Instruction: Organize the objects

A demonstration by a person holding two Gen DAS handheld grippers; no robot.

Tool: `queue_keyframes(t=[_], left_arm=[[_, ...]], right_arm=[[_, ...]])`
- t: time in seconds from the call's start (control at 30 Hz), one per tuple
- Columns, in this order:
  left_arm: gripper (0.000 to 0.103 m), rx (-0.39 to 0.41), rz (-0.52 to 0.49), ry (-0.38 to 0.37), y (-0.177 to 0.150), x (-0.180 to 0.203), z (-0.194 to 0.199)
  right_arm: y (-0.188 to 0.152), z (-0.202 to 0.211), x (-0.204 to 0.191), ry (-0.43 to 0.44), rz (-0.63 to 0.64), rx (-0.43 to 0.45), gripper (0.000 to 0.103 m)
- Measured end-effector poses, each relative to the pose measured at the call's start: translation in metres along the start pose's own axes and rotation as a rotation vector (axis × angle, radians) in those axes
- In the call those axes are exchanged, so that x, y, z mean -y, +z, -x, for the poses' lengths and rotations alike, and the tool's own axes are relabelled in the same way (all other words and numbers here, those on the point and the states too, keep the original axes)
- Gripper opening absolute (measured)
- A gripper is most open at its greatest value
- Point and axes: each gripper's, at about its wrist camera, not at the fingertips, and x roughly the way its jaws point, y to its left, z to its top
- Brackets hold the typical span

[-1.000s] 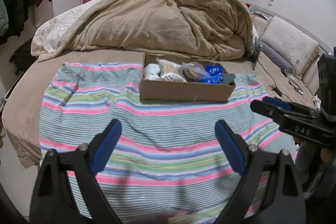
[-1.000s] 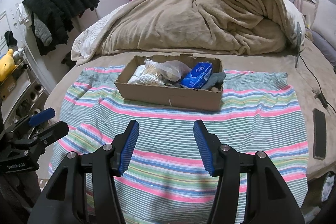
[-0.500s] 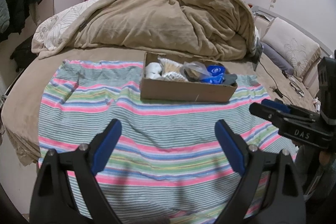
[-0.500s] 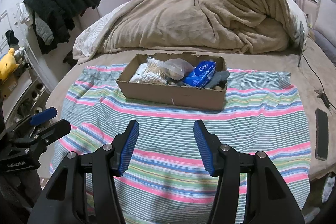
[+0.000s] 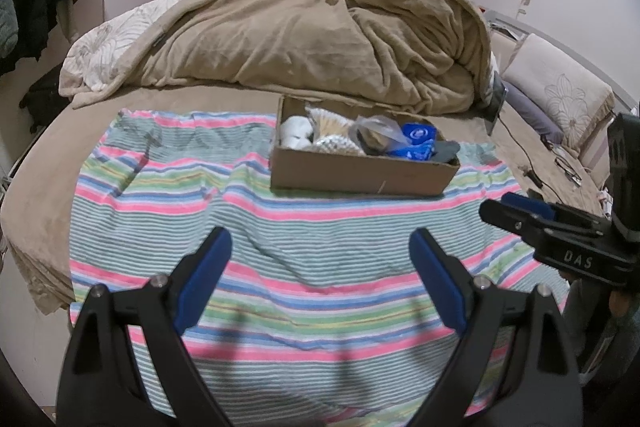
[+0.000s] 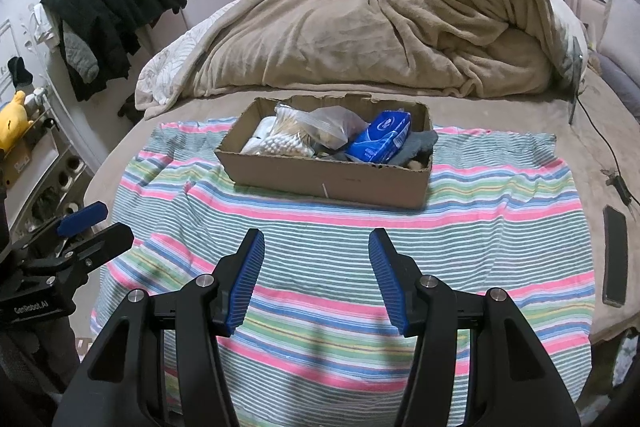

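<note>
A shallow cardboard box [image 5: 360, 177] [image 6: 332, 181] sits on a striped cloth [image 5: 248, 211] [image 6: 480, 227] on the bed. It holds a blue tissue pack [image 6: 380, 137] [image 5: 416, 143], a clear plastic bag [image 6: 324, 125], cotton swabs [image 6: 280, 147], a white item [image 5: 296, 133] and grey cloth [image 6: 420, 143]. My left gripper [image 5: 320, 255] is open and empty, over the cloth short of the box. My right gripper [image 6: 316, 255] is open and empty, also short of the box; it shows at the right of the left wrist view [image 5: 520, 211].
A heaped tan blanket [image 5: 300, 39] [image 6: 380, 27] lies behind the box. A black phone [image 6: 615, 255] and a cable [image 6: 604, 147] lie on the bed to the right. Dark clothes [image 6: 112, 19] hang at the left. Pillows [image 5: 560, 95] are at the right.
Both views have crept slightly closer to the bed and shifted a little; the box and its contents have not moved. Both grippers stay open.
</note>
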Motion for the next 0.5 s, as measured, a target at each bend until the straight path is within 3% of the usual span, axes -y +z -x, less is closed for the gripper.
queue_keyframes(t=[0.5], left_arm=[[0.091,-0.028,0.007,0.003,0.003,-0.010,-0.025]], right_arm=[[0.004,-0.017,0.009,-0.015,-0.011,-0.027,0.057]])
